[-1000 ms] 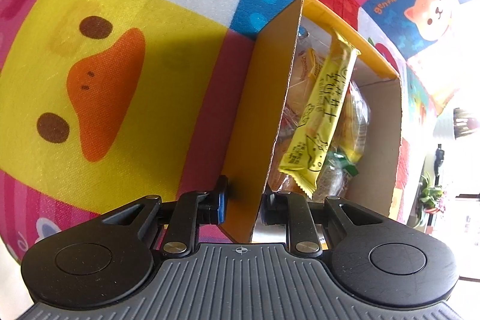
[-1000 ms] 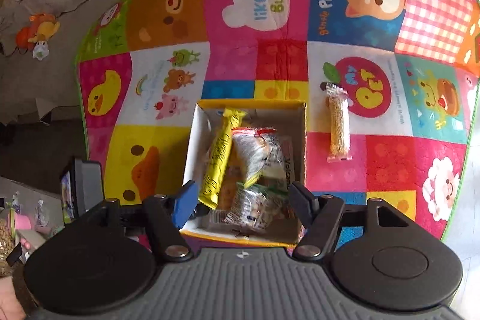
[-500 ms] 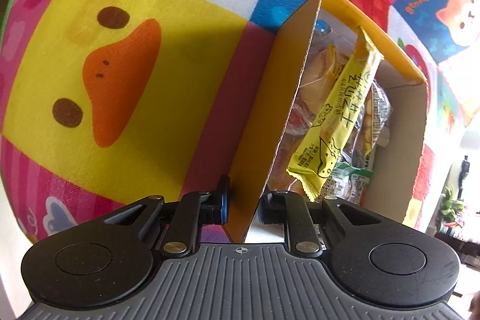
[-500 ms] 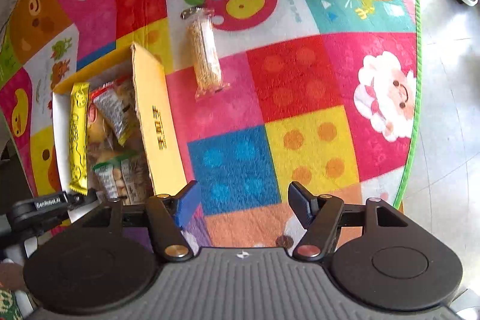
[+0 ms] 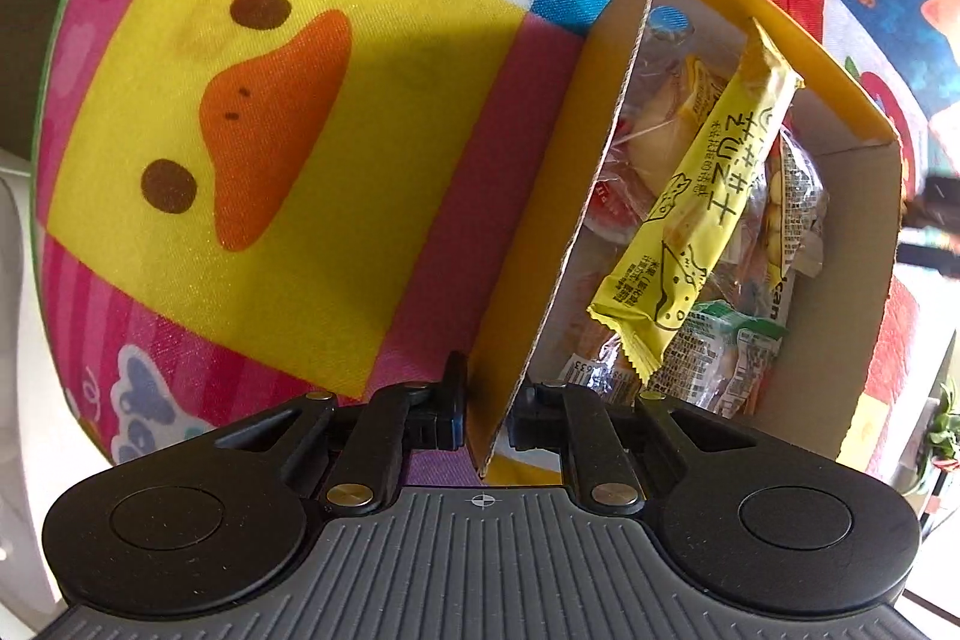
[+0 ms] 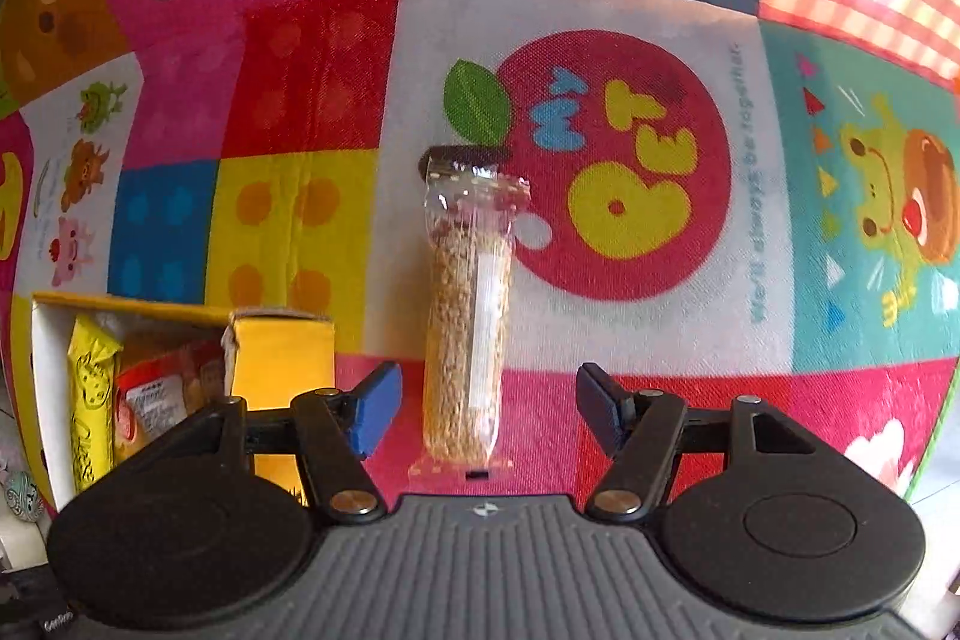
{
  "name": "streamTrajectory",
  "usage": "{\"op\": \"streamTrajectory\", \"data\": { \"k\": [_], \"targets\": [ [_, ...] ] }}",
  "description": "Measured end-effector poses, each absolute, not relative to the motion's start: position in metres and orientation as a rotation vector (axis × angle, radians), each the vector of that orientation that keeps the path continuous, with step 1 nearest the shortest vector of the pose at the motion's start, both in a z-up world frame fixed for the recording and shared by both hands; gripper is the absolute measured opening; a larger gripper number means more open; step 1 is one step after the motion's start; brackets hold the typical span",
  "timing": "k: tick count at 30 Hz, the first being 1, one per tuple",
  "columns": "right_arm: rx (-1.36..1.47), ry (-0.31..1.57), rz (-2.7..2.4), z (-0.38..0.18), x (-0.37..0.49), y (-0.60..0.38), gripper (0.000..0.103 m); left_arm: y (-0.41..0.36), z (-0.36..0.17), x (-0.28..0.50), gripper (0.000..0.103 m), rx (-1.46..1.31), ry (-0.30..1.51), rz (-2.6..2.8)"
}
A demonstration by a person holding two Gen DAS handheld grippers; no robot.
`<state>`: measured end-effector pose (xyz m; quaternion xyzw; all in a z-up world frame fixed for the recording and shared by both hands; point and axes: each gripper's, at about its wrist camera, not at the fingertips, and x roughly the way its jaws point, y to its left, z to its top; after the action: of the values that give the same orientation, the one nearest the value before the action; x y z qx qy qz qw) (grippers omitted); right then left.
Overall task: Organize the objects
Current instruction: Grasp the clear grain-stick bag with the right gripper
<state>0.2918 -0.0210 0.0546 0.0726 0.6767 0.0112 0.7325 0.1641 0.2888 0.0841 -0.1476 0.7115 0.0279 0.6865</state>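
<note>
Left wrist view: left gripper [image 5: 487, 415] straddles the near wall of the yellow cardboard box [image 5: 540, 244], one finger outside, one inside. Jaws closing on the wall; pads look pressed against the cardboard. The box sits on the cartoon play mat [image 5: 288, 112] and holds wrapped snacks, a yellow snack bar [image 5: 696, 220] lying diagonally on top.

Right wrist view: right gripper [image 6: 489, 415] spread, nothing pinched. A clear-wrapped cereal bar [image 6: 468, 304] lies on the mat, its near end between the fingers, touching neither. Box at lower left.
</note>
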Motion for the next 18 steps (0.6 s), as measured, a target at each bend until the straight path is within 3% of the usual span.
{"op": "streamTrajectory", "data": {
  "k": [2,6,10,12,18],
  "targets": [
    [0.137,1.491,0.034,0.048,0.304,-0.018,0.066,0.286,0.085,0.166,0.014,-0.321,1.59,0.063],
    [0.053,1.478,0.037,0.039,0.318,-0.009,0.048,0.284,0.085,0.167,0.014,-0.319,1.592,0.064],
    [0.019,1.463,0.052,0.039,0.314,-0.005,0.043,0.281,0.081,0.171,0.013,-0.307,1.603,0.042],
    [0.032,1.466,0.048,0.041,0.306,-0.008,0.033,0.28,0.079,0.175,0.013,-0.291,1.612,0.028],
    [0.068,1.518,-0.03,0.04,0.248,-0.022,0.032,0.275,0.074,0.185,0.013,-0.234,1.618,-0.054]
  ]
}}
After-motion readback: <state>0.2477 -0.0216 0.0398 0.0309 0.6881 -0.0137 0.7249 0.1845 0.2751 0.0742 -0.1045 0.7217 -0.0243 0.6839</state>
